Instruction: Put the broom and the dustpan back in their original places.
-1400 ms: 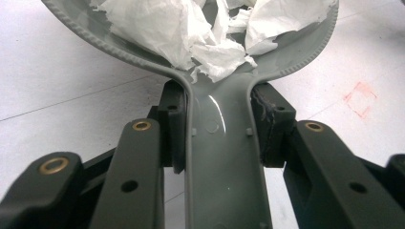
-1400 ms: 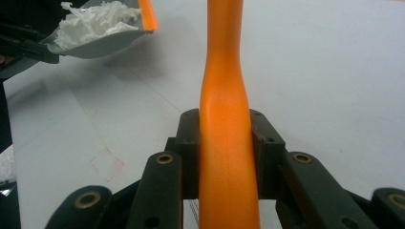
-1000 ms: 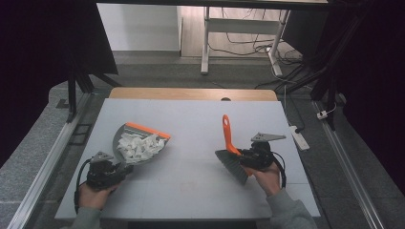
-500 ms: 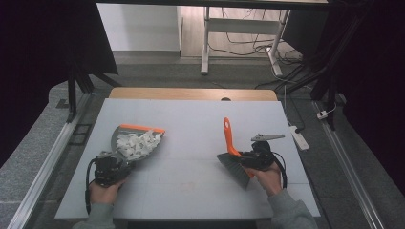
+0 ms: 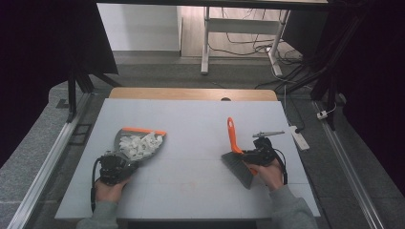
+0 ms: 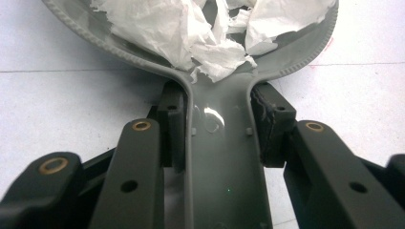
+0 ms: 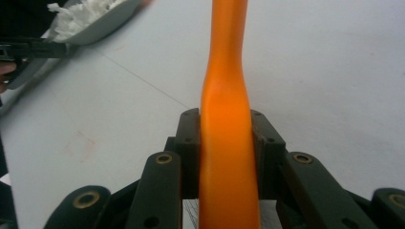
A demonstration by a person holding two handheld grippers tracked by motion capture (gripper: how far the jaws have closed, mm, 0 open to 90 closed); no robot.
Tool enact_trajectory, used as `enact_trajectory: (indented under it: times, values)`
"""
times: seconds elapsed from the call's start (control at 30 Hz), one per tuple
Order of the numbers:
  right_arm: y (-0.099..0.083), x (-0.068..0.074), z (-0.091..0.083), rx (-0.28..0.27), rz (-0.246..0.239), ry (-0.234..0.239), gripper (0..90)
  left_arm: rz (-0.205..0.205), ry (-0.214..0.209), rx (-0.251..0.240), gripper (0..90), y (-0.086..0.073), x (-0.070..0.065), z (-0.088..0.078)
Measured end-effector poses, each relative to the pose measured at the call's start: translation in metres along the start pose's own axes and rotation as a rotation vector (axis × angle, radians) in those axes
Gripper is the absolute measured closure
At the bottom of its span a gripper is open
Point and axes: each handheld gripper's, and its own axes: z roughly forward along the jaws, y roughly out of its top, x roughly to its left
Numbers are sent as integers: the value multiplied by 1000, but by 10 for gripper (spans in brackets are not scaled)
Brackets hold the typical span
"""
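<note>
i've got the left gripper [image 5: 116, 166] clamped on the dustpan [image 5: 138, 144] handle, paper scraps [image 6: 205, 33] loaded, and the right gripper [image 5: 253, 156] clamped on the brush [image 5: 235, 151], so sweeping looks finished; next i'd carry the pan level to empty it.

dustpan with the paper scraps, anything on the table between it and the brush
Nothing visible. The dustpan, clamped by its handle in the left gripper, and the brush, held by its orange handle in the right gripper, are apart, with only bare table between them. The paper scraps sit inside the pan.
</note>
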Motion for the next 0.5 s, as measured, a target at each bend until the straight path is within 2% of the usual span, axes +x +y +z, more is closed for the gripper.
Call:
enact_trajectory:
  times: [0.07, 0.2, 0.33, 0.5]
  values:
    - [1, -2, 1, 7, -5, -11, 692, 1, 2, 0, 611, 0, 0, 1]
    - [2, -5, 3, 29, -33, -69, 672, 13, -1, -8, 594, 0, -1, 0]
    - [3, -7, 3, 39, -48, -99, 656, 27, -5, -7, 523, 0, -4, 0]
    - [3, -11, 4, 47, -56, -127, 615, 26, -7, -15, 448, 0, -4, -1]
